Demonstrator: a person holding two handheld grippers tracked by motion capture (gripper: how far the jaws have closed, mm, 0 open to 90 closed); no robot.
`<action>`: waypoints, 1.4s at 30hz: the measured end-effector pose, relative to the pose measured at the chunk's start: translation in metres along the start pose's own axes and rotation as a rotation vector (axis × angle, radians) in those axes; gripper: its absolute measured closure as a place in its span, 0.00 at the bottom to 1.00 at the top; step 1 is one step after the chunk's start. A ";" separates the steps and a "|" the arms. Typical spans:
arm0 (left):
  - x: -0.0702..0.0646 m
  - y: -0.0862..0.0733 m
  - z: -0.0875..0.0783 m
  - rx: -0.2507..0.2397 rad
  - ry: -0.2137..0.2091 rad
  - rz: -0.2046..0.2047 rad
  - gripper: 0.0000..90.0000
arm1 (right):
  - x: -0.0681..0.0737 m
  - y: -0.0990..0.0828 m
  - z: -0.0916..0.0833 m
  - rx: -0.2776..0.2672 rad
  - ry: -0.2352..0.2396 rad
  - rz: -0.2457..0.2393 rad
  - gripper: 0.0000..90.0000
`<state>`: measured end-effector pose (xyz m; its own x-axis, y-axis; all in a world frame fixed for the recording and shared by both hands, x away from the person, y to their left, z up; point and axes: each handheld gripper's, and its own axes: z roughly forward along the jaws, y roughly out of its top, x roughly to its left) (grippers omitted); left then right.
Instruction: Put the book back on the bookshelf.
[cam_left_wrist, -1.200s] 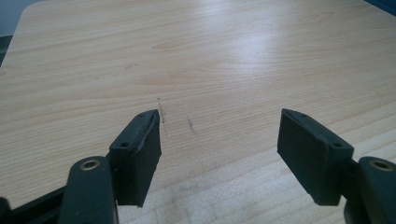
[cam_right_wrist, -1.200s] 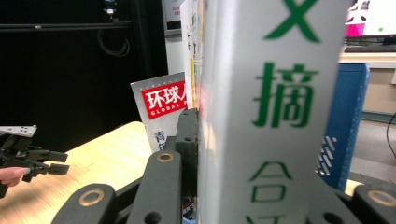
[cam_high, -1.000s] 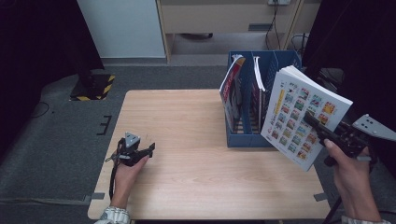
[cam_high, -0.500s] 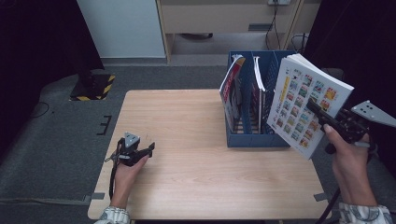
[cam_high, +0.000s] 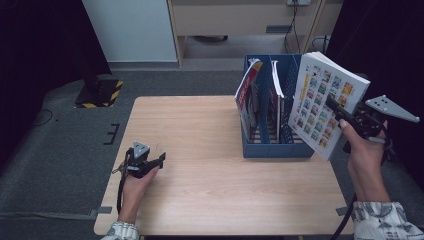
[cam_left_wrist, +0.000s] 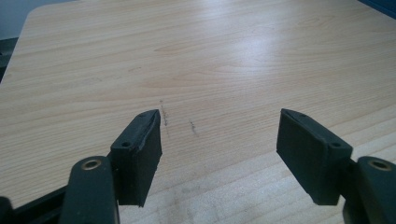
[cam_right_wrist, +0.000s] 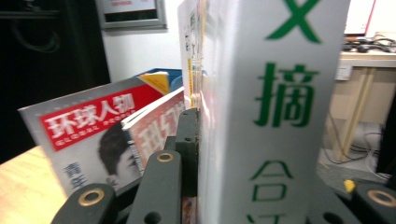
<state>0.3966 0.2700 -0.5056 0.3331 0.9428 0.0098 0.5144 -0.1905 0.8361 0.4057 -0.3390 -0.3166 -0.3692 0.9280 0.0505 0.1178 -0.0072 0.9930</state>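
**Book held clear of the file rack, filing not yet done**

At the right edge of the worktop (cam_high: 200, 125), the right hand-held gripper (cam_high: 334, 106) is clamped on a thick book (cam_high: 325, 102), holding it upright and tilted in the air, just right of the blue file rack (cam_high: 272, 145). Through the right gripper view the book's white spine (cam_right_wrist: 280, 112) fills the space between the jaws. Two magazines (cam_high: 248, 97) already stand in the rack's left slots; the book itself is in no slot. Judging by this, the pickup is done and the placing is left. Near the left edge, the left hand-held gripper (cam_high: 159, 159) rests on the wood, jaws apart and holding nothing.
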 end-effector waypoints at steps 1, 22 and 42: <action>0.000 0.000 0.000 -0.001 0.000 -0.001 0.34 | -0.002 0.000 0.004 -0.007 -0.009 0.001 0.82; 0.001 0.001 -0.003 -0.017 0.003 -0.011 0.35 | -0.020 0.001 0.047 0.036 -0.122 0.007 0.82; 0.002 0.001 -0.005 -0.025 0.001 -0.016 0.35 | -0.026 -0.007 0.083 0.047 -0.143 0.029 0.82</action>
<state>0.3937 0.2728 -0.5018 0.3243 0.9460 -0.0033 0.4997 -0.1683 0.8497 0.4907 -0.3322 -0.3333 -0.2301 0.9713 0.0602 0.1710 -0.0205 0.9851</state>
